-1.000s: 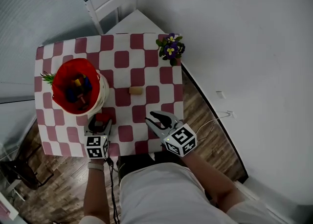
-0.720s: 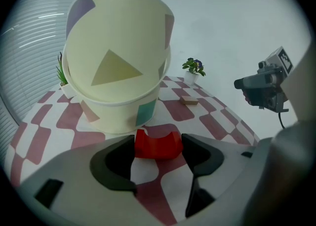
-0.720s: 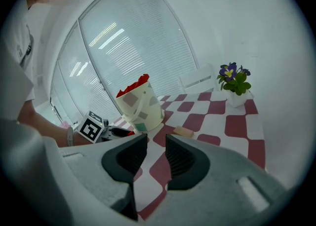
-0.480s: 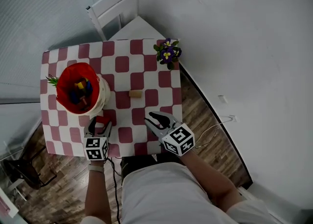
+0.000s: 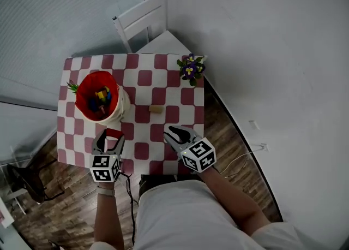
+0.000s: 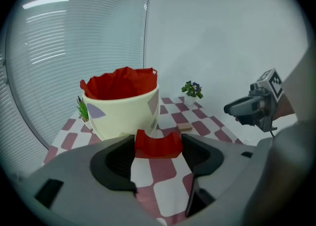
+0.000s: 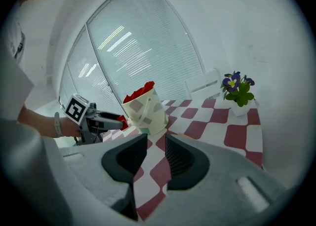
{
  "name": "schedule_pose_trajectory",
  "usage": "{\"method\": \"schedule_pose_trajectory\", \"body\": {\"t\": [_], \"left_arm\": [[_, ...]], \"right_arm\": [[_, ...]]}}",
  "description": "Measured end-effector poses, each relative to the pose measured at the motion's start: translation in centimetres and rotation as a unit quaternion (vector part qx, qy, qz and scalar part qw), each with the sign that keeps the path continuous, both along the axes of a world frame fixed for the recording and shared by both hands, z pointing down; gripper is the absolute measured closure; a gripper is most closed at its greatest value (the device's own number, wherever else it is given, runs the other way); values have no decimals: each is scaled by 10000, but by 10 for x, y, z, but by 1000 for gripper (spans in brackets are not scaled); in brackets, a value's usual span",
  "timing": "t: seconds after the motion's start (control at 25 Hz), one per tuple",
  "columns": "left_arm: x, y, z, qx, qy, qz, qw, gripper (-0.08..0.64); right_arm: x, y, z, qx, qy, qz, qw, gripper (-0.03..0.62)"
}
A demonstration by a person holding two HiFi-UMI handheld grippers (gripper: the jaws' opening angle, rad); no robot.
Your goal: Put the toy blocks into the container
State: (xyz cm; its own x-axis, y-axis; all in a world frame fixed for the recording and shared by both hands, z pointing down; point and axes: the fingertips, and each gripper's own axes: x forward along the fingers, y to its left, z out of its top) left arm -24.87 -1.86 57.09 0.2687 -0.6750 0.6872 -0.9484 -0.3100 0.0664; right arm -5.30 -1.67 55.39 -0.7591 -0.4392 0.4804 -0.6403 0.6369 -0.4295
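**A:** What carries it all?

**B:** A table (image 5: 143,77) under a red-and-white checked cloth. A white chair (image 5: 143,18) stands at its far edge, clear of the work.

**A:** And the container?

**B:** It's a cream bucket (image 5: 121,108) with a red lining, near the left edge, mouth up. Several coloured blocks (image 5: 100,99) already lie inside. From there it is only a short lift away for the left gripper.

**A:** The grippers?

**B:** Both hover over the near edge. The left gripper (image 5: 109,136) is clamped on a red arch block (image 6: 158,145), pinched by its two ends with the hollow turned up. That hold should let it fall cleanly once it is over the rim. The right gripper (image 5: 179,131) has its jaws a little apart with nothing between them.

**A:** Anything left out?

**B:** One tan block (image 5: 156,109) lies alone mid-table, apart from the bucket and ahead of the right gripper. I'd judge that its likely next pick. A small flowering plant (image 5: 191,69) at the far right corner plays no part.
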Motion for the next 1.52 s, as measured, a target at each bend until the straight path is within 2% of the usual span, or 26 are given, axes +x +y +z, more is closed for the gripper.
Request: {"method": "schedule_pose_trajectory", "body": {"t": [0.32, 0.76, 1.04, 1.4, 1.52], "left_arm": [[10, -10, -62, 393, -163, 55, 9991, 268], [-12, -41, -107, 709, -669, -1, 9952, 268], [-28, -74, -104, 725, -836, 54, 9938, 268], [-45, -109, -71, 425, -1116, 282, 9924, 267], [-46, -116, -60, 319, -1108, 397, 9925, 267]], "right_arm": [[-5, -3, -9, 103, -89, -234, 9996, 485], [-14, -3, -18, 213, -69, -252, 9994, 485], [-11, -12, -17, 211, 44, 0, 9998, 485], [3, -21, -6, 83, 246, 434, 9987, 485], [7, -21, -2, 25, 299, 545, 9981, 485]]}}
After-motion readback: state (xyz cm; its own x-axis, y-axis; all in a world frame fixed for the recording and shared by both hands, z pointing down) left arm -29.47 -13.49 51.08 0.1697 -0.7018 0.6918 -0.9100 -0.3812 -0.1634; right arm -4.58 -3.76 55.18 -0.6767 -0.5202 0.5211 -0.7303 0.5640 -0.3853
